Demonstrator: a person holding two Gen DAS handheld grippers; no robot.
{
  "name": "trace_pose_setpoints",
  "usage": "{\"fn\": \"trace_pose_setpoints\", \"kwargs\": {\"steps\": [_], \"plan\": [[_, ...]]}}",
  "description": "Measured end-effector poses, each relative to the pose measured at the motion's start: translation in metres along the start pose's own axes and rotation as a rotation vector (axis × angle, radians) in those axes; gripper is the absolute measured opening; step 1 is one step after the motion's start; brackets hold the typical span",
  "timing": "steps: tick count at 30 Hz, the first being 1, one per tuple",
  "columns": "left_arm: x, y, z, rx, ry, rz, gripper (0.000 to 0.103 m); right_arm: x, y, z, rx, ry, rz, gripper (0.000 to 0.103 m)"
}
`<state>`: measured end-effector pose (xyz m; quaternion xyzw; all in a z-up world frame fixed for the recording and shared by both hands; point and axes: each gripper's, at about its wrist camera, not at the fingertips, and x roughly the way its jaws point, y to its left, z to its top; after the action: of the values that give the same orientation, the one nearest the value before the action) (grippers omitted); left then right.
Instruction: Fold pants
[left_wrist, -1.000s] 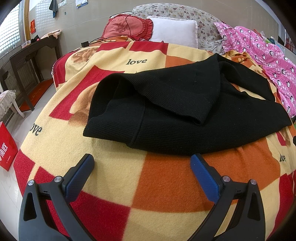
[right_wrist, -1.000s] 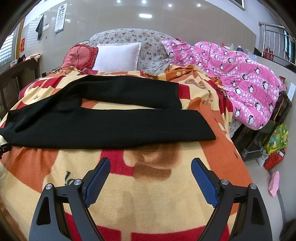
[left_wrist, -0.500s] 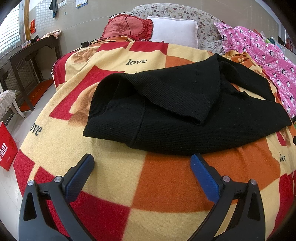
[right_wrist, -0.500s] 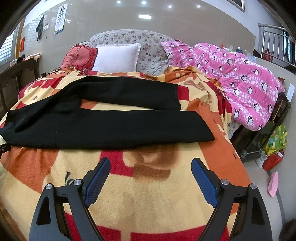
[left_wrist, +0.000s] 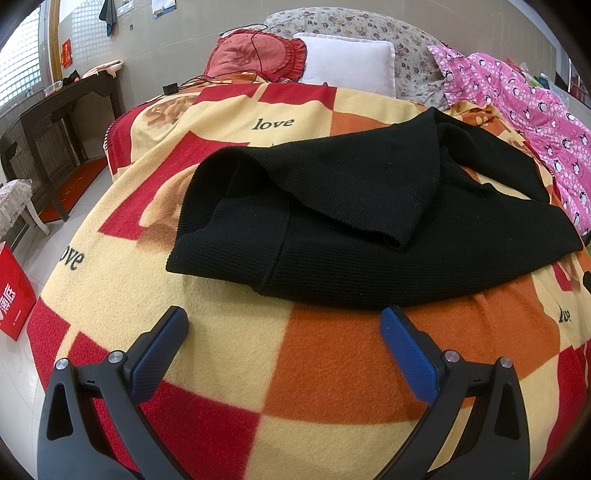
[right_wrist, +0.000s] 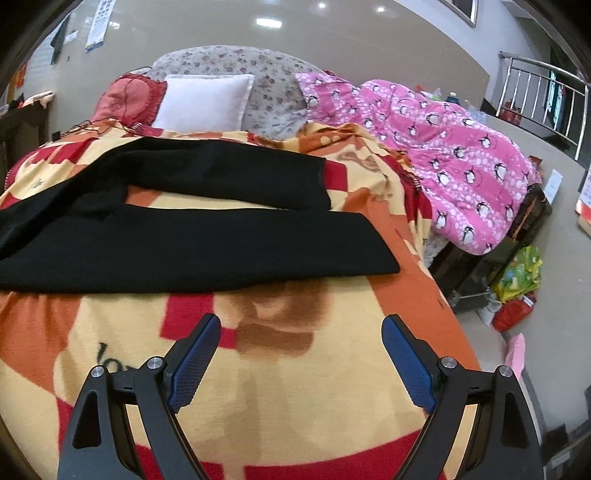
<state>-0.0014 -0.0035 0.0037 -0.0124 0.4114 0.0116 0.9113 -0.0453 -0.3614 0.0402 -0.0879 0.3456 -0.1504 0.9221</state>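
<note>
Both hand-held grippers (left_wrist: 282, 325) (right_wrist: 301, 328) gape just short of black pants (left_wrist: 369, 229).

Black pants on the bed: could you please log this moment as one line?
black pants: spread on blanket, unfolded | left gripper: open, empty | right gripper: open, empty

The word "love" is showing in black script at several spots on the checked blanket (left_wrist: 306, 354), while white Chinese characters are standing, partly cut off, on a red box (left_wrist: 13, 291).

Two wrist views low over the blanket (left_wrist: 207, 295), tilted toward the shared black pants (left_wrist: 369, 229), opposite ends.
</note>
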Motion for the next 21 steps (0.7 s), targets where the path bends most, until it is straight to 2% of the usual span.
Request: {"fn": "trace_pose_setpoints", "kwargs": {"steps": [8, 21], "plan": [[0.0004, 0.0006, -0.0004, 0.001, 0.000, -0.001, 0.103, 0.0036, -0.0068, -0.0034, 0.030, 0.014, -0.032, 0.090], [0.0003, 0.0005, -0.0004, 0.001, -0.001, -0.001, 0.103, 0.0022, -0.0065, -0.0026, 0.027, 0.010, -0.033, 0.090]]}}
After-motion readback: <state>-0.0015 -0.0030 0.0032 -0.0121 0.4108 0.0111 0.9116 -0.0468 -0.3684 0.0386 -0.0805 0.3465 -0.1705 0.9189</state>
